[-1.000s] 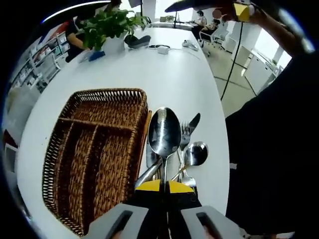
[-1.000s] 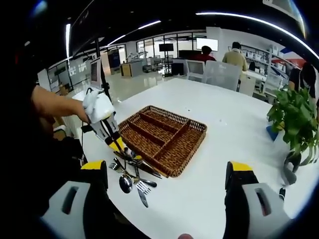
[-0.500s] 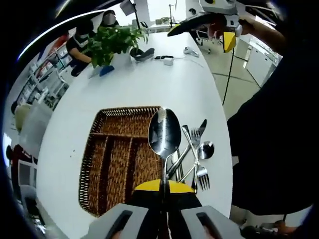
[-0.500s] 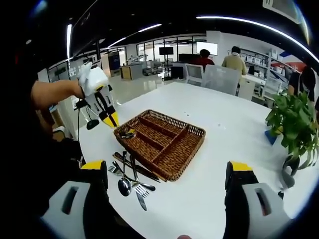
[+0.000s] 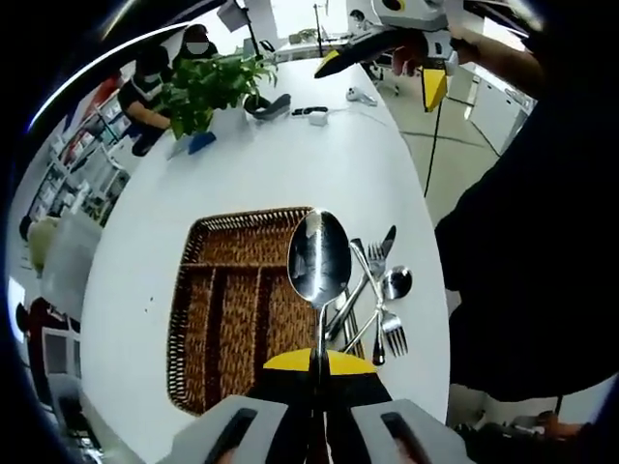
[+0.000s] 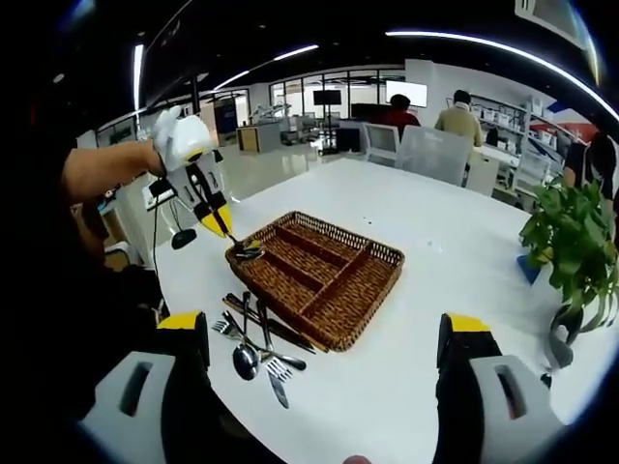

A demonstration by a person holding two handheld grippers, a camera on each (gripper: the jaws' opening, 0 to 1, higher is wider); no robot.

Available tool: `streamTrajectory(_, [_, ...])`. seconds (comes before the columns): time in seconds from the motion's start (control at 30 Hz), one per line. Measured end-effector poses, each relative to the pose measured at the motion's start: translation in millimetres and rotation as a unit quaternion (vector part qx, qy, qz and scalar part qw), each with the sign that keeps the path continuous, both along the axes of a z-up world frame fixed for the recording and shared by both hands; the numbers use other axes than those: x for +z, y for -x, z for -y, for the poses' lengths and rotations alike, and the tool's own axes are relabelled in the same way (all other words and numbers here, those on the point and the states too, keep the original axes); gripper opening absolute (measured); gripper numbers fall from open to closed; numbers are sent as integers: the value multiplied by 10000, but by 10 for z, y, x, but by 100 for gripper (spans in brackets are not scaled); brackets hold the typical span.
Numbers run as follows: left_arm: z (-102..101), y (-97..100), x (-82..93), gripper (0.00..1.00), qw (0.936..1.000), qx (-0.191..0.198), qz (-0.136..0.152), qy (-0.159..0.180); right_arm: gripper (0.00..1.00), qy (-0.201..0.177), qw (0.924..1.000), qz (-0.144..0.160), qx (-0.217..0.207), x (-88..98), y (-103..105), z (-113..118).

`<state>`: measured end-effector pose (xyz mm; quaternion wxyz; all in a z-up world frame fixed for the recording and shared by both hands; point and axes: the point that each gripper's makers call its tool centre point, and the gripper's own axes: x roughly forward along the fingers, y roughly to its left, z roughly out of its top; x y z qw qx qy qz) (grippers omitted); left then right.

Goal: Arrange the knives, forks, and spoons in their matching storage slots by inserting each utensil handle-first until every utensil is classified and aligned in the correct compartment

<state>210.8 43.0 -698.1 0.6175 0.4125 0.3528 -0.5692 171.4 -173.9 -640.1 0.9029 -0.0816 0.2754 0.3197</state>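
My left gripper [image 5: 318, 363] is shut on the handle of a large steel spoon [image 5: 318, 259], whose bowl points forward over the wicker tray's [image 5: 218, 329] right side. In the right gripper view, the left gripper [image 6: 221, 224] hangs tilted above the wicker tray's [image 6: 372, 300] near-left corner, with the spoon [image 6: 244, 252] just over the rim. A pile of knives, forks and spoons [image 5: 375, 295] lies on the white table beside the tray, and the pile [image 6: 257, 342] sits at the tray's near side. My right gripper [image 6: 324, 331] stands open and holds nothing; the right gripper [image 5: 418, 43] is raised far above the table.
The tray has one cross slot and long slots. A potted plant [image 6: 571, 242] stands at the table's far end, plant [image 5: 208, 82] beside small devices [image 5: 315, 116]. A person's dark clothing [image 5: 522, 242] borders the table's edge. People sit in the background.
The left gripper has lifted the spoon away from the pile and carried it up over the tray's corner. The right gripper has stayed open and nearly still.
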Motion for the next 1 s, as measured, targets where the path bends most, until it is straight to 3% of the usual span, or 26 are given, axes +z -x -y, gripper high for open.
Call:
streamTrajectory(0.1, [-2, -72, -29, 0, 9999, -78, 106, -91, 99, -8, 10000, 26, -32, 15, -15, 7])
streamTrajectory(0.17, [15, -96, -21, 0, 9999, -133, 93, -34, 99, -338, 9993, 43, -147, 99, -54, -29])
streamTrajectory(0.27, [44, -130, -6, 0, 9998, -172, 23, 102, 99, -423, 9989, 66, -200, 158, -70, -36])
streamTrajectory(0.43, [28, -251, -3, 0, 9998, -168, 117, 30, 99, -830, 9964, -84, -168, 309, -40, -134])
streamTrajectory(0.7, [1, -514, 75, 0, 9996, -173, 241, 15, 99, -739, 9970, 64, -229, 377, -77, -105])
streamTrajectory(1.0, [-8, -873, 172, 0, 9989, -252, 399, 3, 99, -494, 9985, 7, -246, 286, -93, -88])
